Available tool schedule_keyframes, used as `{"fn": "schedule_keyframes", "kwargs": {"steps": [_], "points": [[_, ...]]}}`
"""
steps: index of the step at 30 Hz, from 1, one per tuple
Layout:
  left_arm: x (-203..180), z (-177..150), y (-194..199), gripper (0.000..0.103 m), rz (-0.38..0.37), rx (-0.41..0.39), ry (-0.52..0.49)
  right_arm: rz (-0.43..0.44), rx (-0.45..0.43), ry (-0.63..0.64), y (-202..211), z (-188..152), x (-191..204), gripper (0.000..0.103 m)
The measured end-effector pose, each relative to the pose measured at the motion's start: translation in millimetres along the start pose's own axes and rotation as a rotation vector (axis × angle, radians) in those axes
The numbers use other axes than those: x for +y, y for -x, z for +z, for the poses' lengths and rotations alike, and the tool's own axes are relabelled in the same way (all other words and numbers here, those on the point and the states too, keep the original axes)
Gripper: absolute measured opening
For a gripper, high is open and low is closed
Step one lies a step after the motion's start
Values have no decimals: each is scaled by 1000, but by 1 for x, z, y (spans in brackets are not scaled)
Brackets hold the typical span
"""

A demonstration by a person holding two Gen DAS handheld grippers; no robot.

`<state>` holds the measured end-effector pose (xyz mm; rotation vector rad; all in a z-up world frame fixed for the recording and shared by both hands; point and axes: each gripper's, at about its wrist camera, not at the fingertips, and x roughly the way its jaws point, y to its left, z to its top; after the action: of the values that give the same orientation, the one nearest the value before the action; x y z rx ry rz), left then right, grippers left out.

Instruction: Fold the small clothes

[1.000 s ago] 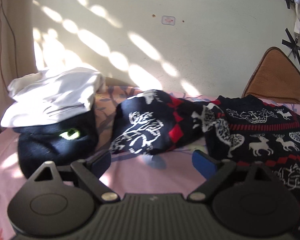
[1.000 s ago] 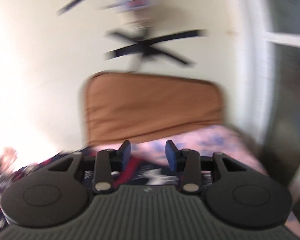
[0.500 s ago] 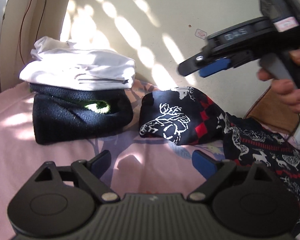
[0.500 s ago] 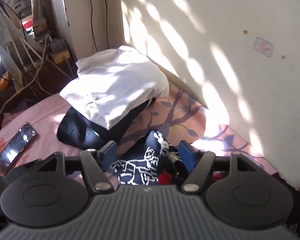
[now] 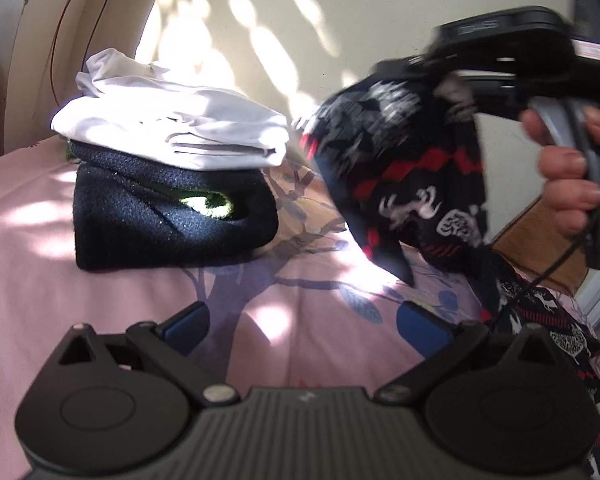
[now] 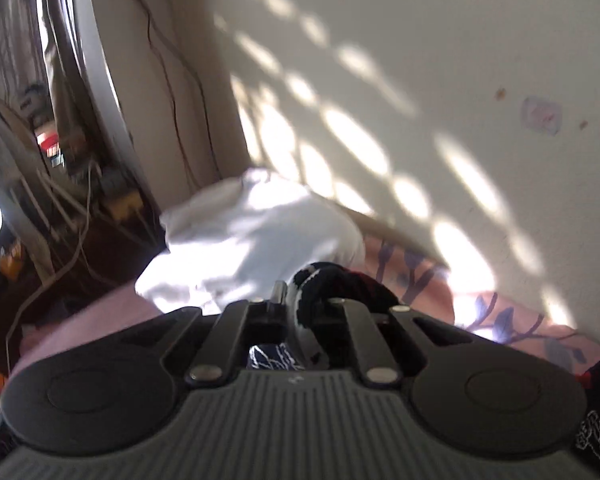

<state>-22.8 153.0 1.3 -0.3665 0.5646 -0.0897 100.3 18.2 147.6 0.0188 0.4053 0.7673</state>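
Pink bedsheet (image 5: 112, 288) printed with purple branches lies right under the left tongs (image 5: 302, 320), whose blue pads stand as wide as they go, having just opened a little further, with nothing between them. Beyond them and to their right, the patterned sweater (image 5: 412, 168), dark knit with white reindeer and red bands, hangs bunched from the right tongs (image 6: 300, 304). Those jaws have just snapped closed on a fold of it. A hand (image 5: 568, 168) squeezes the handle. The sweater's length runs from that raised pinch down and rightward, the rest trailing onto the bed at the right edge. So the right side carries the garment, while the left is the free one, low and near the cloth's drooping lower edge; I'd judge it must reach up and right to take a second hold. Further back, a folded white garment (image 5: 172, 128) sits on a folded dark fleece (image 5: 172, 224) against the sunlit wall (image 5: 340, 8).
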Motion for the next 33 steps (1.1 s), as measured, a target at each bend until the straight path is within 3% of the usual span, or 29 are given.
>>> {"fn": "schedule_keyframes", "kwargs": {"steps": [1, 3, 4, 6, 8, 10, 13, 17, 20, 24, 27, 28, 29, 30, 31, 32, 33], "points": [[0, 0, 1, 103, 3, -4, 0, -29, -116, -28, 31, -2, -10, 13], [-2, -1, 2, 103, 5, -5, -5, -139, -256, -88, 77, -20, -30, 18], [-3, -2, 2, 103, 3, -5, -11, -219, -255, -131, 93, -37, -45, 31], [-5, -2, 2, 103, -1, -5, -24, -265, -116, -162, 107, -68, -67, 41], [-9, -2, 1, 103, -2, 1, -42, -290, 13, -160, 119, -100, -80, 41], [-14, -1, -1, 103, 3, 10, -67, -305, 75, -180, 137, -123, -94, 42], [-24, 4, -3, 103, -30, 31, -77, -310, 41, -210, 162, -127, -103, 52], [-50, 19, -18, 103, -76, 65, -98, -278, -46, -251, 178, -99, -115, 59], [-72, 28, -44, 103, -92, 97, -86, -223, -20, -232, 160, -73, -115, 64], [-92, 18, -62, 102, -194, 54, -92, -229, 135, -191, 92, -43, -118, 64], [-97, 6, -71, 102, -185, 73, -178, -189, 246, -186, 43, -34, -121, 65], [-93, 7, -72, 101, -200, 77, -156, -190, 290, -168, 25, -35, -119, 65], [-88, 9, -72, 102, -224, 74, -125, -194, 335, -149, 9, -37, -117, 65], [-84, 11, -72, 102, -231, 77, -101, -201, 384, -131, -8, -42, -115, 57], [-81, 12, -72, 102, -225, 82, -87, -210, 416, -122, -18, -46, -113, 9], [-78, 13, -73, 102, -223, 87, -78, -221, 441, -114, -26, -49, -112, 12], [-77, 13, -72, 102, -223, 85, -74, -233, 412, -113, -22, -48, -110, 11]]}}
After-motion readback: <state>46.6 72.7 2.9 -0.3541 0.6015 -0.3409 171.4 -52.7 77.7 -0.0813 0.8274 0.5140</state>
